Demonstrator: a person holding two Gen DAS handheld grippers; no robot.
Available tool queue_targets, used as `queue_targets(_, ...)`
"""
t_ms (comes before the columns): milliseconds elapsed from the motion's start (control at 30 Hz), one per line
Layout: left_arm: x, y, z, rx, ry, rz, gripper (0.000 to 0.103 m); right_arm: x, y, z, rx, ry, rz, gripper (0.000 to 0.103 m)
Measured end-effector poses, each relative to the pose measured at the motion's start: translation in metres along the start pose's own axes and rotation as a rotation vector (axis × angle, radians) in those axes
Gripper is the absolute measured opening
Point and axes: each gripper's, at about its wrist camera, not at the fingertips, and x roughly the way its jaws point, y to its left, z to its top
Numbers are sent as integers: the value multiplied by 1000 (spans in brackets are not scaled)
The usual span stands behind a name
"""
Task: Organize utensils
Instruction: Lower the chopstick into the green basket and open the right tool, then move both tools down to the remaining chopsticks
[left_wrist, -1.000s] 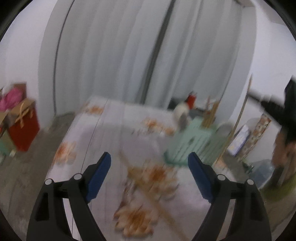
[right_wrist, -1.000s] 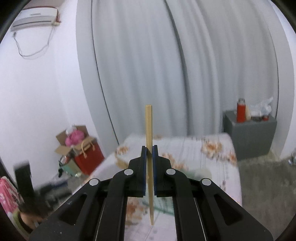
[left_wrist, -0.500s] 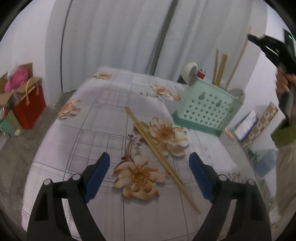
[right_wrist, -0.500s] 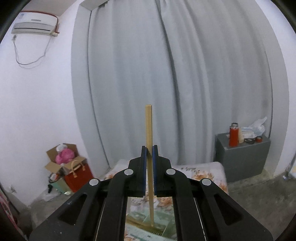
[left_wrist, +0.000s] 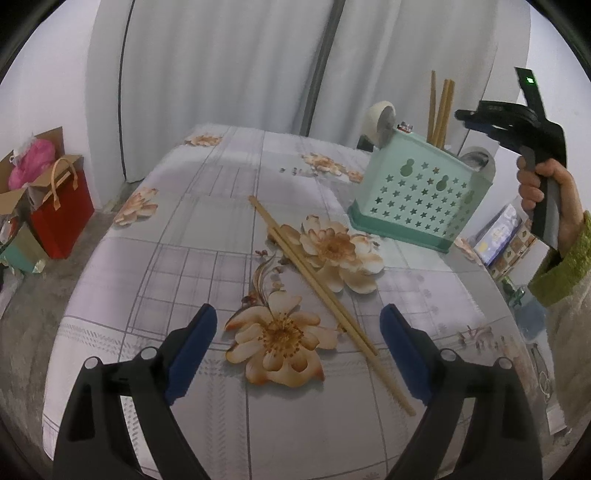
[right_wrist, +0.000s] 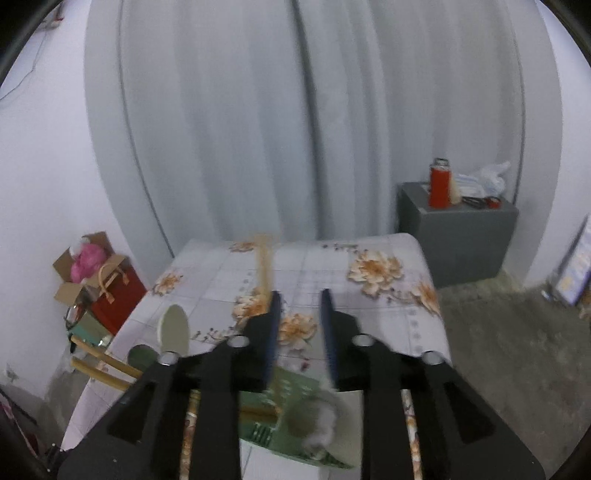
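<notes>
Two loose chopsticks lie side by side on the flowered cloth of your counter, running on a slant from the far middle toward the near right, across two printed blossoms. Your left tool hangs above them with its blue pads spread wide; nothing is between them, and the near ends of the sticks fall inside the gap as seen from the left wrist camera.

Beyond the sticks, toward the right far side of the counter, stands the mint-green utensil holder, its walls punched with stars. Three chopsticks stand upright in its back compartment, and two rounded pale spoon-like heads rise from it, one at the left corner and one at the right.

Your right hand, in a green cuff, holds the right tool up just beside and above the holder. Its jaws are opening, and the pads press on nothing. From its own camera a blurred chopstick shows just ahead of the left pad, outside the gap, standing nearly upright over the holder below. Whether it touches that pad you cannot tell through the blur.
</notes>
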Motion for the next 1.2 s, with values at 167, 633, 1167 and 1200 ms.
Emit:
queue_targets(167,6,0,-2,-4,17,6,88,-34,0,0,-7,-88,-35,51)
queue_targets(633,31,-6,0,26,50,25,86,-49,66,-114,-141,123,202,53)
queue_targets(1167,58,-62,-23,326,149,27,57,-12,78,-176,-41,375,252,51)
queue_targets(1200,58,-61,-23,321,152,29,56,-12,79,-177,-41,377,254,51)
